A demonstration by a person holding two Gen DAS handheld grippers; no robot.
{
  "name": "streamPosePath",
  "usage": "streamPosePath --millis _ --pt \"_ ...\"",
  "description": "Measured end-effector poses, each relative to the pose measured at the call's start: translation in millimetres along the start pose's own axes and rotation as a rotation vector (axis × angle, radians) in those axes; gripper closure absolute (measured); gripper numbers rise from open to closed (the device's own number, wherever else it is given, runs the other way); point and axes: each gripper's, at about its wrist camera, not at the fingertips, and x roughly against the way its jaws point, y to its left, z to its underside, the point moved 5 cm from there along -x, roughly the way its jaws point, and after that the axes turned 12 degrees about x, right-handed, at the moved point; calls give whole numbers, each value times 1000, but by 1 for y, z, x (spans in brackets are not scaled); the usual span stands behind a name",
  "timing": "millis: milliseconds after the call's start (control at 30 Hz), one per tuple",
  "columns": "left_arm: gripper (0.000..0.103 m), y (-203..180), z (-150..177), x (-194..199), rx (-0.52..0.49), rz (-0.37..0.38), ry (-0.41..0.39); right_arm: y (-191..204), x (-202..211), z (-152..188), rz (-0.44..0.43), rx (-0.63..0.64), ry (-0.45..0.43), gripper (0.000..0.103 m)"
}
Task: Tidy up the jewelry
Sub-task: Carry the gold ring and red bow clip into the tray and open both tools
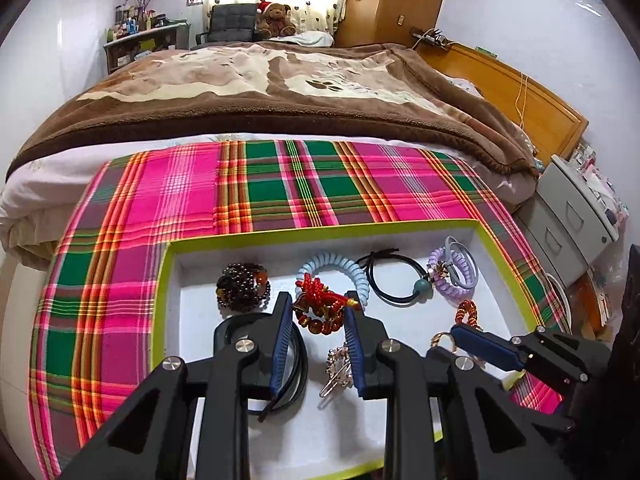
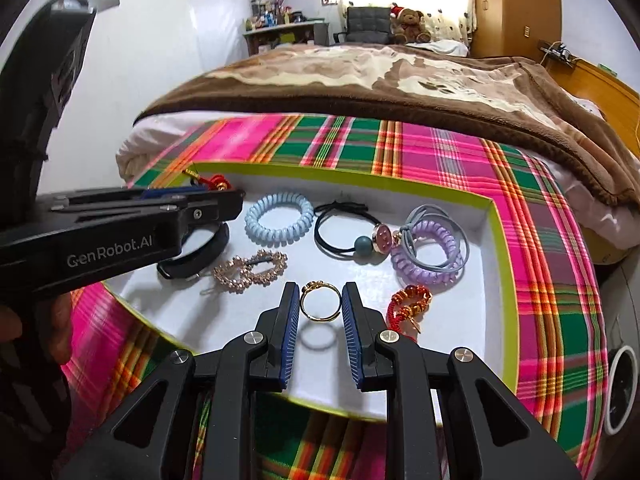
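**Gold ring between spread jaws**

Gold ring (image 2: 320,302) stands between the right gripper (image 2: 320,308)'s spread jaws, not yet pinched, near the tray (image 2: 500,248)'s front edge. Left gripper (image 1: 316,312), jaws also spread, brackets the red knot (image 1: 320,304) deeper in the tray. Closing off-centre could flick the thin ring away.
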Motion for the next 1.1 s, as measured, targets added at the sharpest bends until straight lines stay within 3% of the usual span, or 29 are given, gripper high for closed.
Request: streamPosePath --millis 700,1033,1100 --pt "75 7 0 -12 27 -8 33 3 -13 1 10 25 39 80" --pt "66 8 0 -12 26 -21 28 2 -13 2 9 15 34 80" --pt "63 7 0 -10 28 -16 23 2 -13 2 10 15 28 76"
